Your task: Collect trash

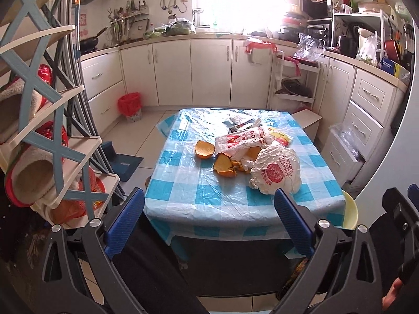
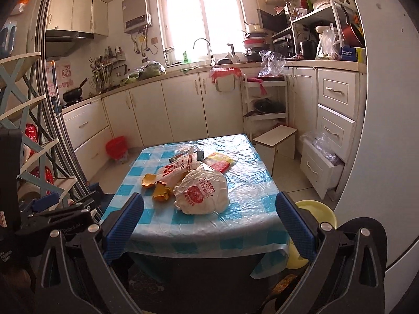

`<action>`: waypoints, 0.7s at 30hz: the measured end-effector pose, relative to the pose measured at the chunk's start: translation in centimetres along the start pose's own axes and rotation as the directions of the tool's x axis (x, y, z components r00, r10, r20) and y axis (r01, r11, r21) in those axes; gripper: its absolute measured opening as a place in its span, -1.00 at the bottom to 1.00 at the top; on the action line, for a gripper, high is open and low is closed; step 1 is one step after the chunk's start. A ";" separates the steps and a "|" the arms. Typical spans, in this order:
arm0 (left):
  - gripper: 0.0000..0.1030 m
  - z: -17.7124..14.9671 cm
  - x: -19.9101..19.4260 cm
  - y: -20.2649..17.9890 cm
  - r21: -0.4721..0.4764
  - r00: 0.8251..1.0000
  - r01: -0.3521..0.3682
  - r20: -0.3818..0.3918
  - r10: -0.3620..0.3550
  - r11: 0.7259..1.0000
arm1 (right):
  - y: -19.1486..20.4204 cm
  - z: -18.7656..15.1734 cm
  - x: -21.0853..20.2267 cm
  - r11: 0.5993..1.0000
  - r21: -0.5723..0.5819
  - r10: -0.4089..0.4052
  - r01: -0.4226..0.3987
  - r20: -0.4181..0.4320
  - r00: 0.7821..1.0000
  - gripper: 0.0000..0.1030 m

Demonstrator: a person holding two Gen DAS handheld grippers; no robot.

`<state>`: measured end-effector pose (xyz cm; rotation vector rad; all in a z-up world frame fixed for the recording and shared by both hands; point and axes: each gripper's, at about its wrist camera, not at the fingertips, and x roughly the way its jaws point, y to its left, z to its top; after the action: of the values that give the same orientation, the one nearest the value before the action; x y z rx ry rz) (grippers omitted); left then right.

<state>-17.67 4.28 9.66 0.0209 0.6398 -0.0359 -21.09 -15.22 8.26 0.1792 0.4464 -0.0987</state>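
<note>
A small table (image 1: 183,193) (image 2: 251,183) with a blue-and-white checked plastic cover carries a heap of trash. Orange peels (image 1: 204,149) (image 2: 162,192) lie at its left. A crumpled white paper wrapper with a red print (image 1: 276,171) (image 2: 200,192) lies nearest me, a white bag with red letters (image 1: 242,141) (image 2: 178,168) behind it, a red-and-yellow packet (image 1: 281,134) (image 2: 219,162) farther back. My left gripper (image 1: 209,221) stands open before the table's near edge, nothing between its blue fingers. My right gripper (image 2: 209,225) is open too, also short of the table and empty.
A red waste bin (image 1: 129,106) (image 2: 116,150) stands on the floor by the cabinets, left of the table. A yellow stool (image 1: 349,213) (image 2: 318,212) sits at the table's near right corner. A shoe rack (image 1: 52,141) rises at left, a white rack (image 1: 296,81) and open drawers (image 2: 322,162) at right.
</note>
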 end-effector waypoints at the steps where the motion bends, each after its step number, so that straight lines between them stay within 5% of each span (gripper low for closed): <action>1: 0.85 -0.1 -0.3 0.0 0.000 1.000 -0.003 0.008 0.003 1.000 | 0.2 -0.1 -0.2 1.000 -0.006 -0.001 0.001 0.008 1.000 0.88; 21: 0.85 -0.3 -1.3 0.2 -0.011 1.000 -0.007 0.014 0.007 1.000 | 0.6 -0.2 -1.2 1.000 -0.023 0.014 -0.014 0.006 1.000 0.88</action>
<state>-18.92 4.52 10.19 0.0123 0.6254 -0.0255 -22.18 -14.54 8.74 0.1594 0.4395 -0.0806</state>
